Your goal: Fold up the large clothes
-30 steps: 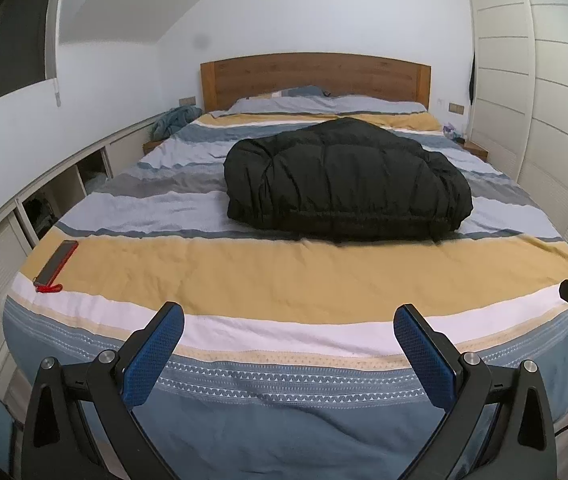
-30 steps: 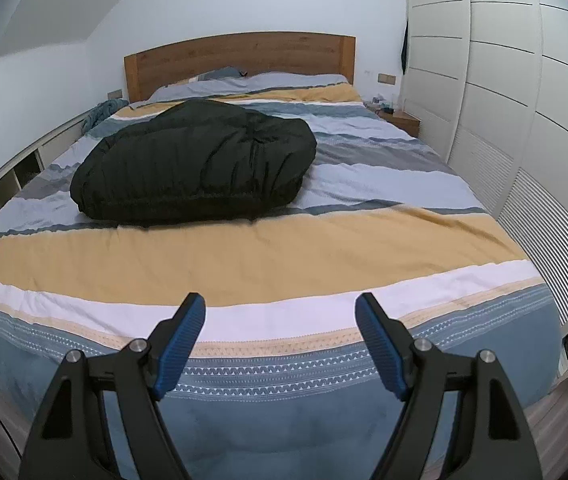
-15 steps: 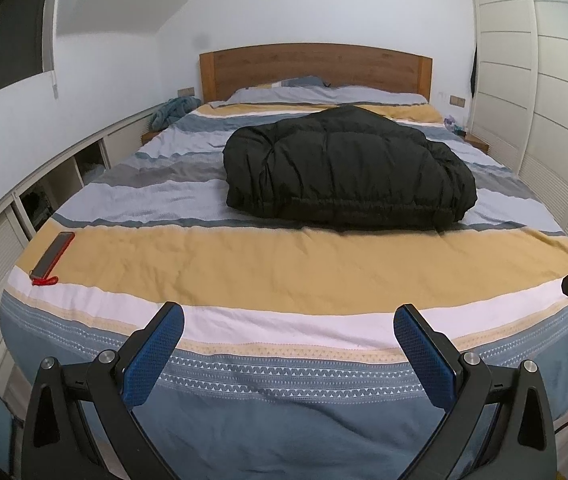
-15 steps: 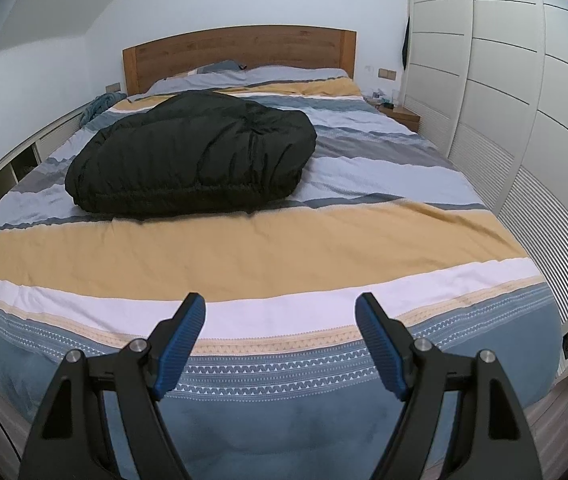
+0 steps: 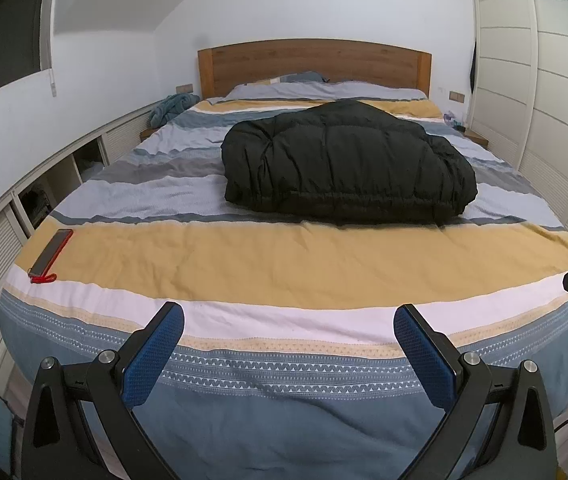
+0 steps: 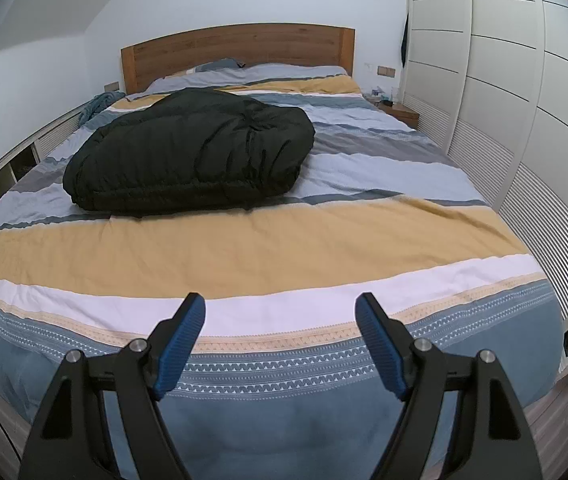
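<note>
Black puffy jacket (image 5: pixel 348 164) bundled on the middle of the bed (image 5: pixel 284 264), across the grey and pale-blue stripes, just beyond the wide yellow band. In the right wrist view, same jacket (image 6: pixel 191 156) left of centre, its gathered hem toward the near edge. Well apart from both grippers.

Left gripper (image 5: pixel 288 320) over the near, blue-patterned foot of the bed, pointing down and forward; jaws spread wide, nothing between the blue pads (image 5: pixel 151 360), only bedding behind. Right gripper (image 6: pixel 279 308) likewise above the foot of the bed (image 6: pixel 324 240), jaws released and empty, blue pads (image 6: pixel 179 340) apart. Tip of the right gripper showing at the right edge of the left wrist view; tip of the left one at the left edge of the right wrist view.

Phone (image 5: pixel 51 251) in a red case with a red strap on the yellow band near the left edge of the bed, far from the jacket. Wooden headboard (image 5: pixel 312 62) at the far end, pillows (image 5: pixel 324 90) below it. Teal cloth (image 5: pixel 171 108) heaped on the ledge far left. White wardrobe (image 6: pixel 504 92) along the right wall, small nightstand (image 6: pixel 398 112) at its far end. Open cubbies (image 5: pixel 63 176) low on the left wall.
</note>
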`<state>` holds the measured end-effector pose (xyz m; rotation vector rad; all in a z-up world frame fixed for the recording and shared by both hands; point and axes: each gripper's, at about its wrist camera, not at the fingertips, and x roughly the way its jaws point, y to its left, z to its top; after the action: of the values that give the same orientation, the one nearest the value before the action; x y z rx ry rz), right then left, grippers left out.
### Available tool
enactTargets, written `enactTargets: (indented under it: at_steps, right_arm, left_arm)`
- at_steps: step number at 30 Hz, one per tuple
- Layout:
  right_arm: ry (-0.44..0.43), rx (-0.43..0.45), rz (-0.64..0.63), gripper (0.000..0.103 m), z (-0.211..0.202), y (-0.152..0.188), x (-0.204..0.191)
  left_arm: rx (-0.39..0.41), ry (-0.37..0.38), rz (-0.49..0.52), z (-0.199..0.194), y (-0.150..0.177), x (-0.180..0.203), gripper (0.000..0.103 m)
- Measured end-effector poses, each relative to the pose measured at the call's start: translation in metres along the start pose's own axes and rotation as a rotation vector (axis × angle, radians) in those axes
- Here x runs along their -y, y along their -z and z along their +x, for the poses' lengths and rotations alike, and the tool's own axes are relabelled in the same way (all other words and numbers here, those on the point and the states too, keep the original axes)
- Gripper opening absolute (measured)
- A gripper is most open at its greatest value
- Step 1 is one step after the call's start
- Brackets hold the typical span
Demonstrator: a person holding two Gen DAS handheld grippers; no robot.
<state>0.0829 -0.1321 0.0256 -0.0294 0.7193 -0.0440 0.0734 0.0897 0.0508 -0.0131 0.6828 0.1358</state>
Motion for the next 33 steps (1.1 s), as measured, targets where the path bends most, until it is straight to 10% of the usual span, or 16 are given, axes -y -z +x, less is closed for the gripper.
enactTargets:
  at_steps: [33]
  right_arm:
    - [0.013, -0.003, 0.008, 0.077, 0.004, 0.006, 0.013]
  left_arm:
    - [-0.035, -0.015, -0.006, 0.011, 0.011, -0.005, 0.102]
